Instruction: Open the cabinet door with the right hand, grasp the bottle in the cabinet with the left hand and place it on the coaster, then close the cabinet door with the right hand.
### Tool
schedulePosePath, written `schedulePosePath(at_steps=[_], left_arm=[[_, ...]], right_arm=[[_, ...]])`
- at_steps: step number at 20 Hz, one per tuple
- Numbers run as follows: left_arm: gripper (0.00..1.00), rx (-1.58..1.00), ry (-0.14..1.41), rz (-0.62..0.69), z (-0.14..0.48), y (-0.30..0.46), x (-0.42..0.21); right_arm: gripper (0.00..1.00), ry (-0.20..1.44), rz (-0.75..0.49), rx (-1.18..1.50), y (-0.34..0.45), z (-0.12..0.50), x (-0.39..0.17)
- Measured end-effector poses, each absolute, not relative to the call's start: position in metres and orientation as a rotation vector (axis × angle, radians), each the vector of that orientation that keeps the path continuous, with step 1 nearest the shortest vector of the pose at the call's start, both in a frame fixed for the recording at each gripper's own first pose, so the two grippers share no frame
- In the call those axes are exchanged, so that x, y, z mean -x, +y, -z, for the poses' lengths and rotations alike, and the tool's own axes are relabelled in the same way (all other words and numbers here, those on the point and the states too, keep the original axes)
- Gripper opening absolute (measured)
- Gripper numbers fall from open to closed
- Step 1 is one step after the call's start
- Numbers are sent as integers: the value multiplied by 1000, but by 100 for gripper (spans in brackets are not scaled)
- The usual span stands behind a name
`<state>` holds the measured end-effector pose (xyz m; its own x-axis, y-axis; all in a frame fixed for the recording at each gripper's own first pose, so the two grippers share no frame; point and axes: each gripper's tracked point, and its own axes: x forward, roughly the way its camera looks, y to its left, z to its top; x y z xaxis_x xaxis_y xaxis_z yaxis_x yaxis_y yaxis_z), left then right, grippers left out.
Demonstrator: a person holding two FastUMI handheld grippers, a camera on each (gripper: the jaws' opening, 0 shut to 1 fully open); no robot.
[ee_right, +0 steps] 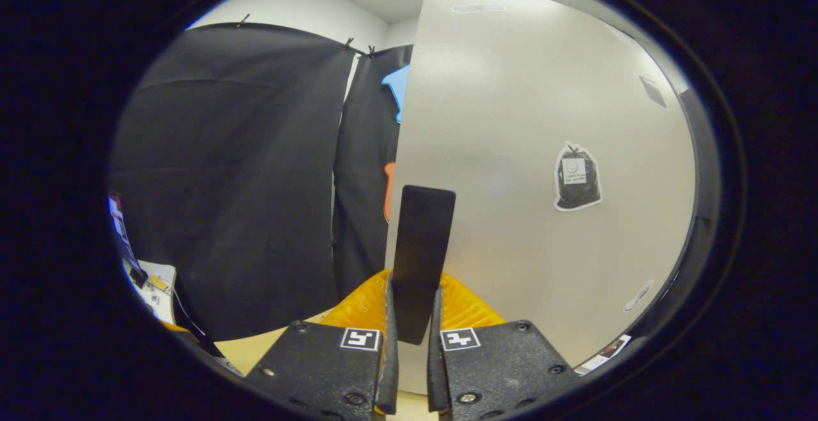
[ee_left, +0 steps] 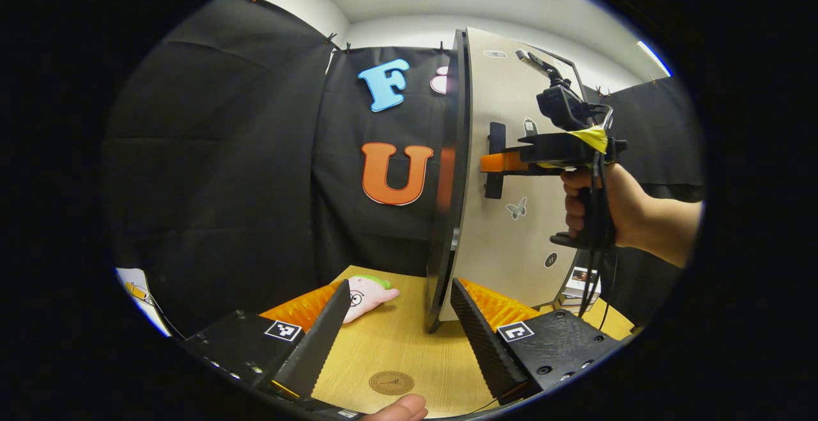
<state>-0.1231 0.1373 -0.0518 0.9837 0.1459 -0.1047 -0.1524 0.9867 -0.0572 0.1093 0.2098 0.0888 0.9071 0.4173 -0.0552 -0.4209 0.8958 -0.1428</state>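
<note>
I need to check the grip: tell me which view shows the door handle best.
The right gripper view: the handle stands close and large, clamped by the right tool. The left gripper view shows it small and distant.

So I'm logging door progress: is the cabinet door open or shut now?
Open. The door is swung out, seen edge-on with cloth wall behind it. The right gripper is shut on its handle.

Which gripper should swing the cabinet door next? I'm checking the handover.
Right: the right gripper is shut on the door handle; the left gripper hangs open above the table.
</note>
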Motion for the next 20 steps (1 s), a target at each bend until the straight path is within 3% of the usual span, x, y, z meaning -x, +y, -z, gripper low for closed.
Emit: schedulePosePath(at_steps=[5,10,20], left_arm=[[95,59,100,-93,55,134,125],[95,33,175,-47,87,129,108],[95,-53,189,93,86,86,-7]], right_arm=[[22,76,-516,176,198,-88,-77],[22,136,-520,161,181,-88,-46],[22,244,-509,183,112,-83,20]])
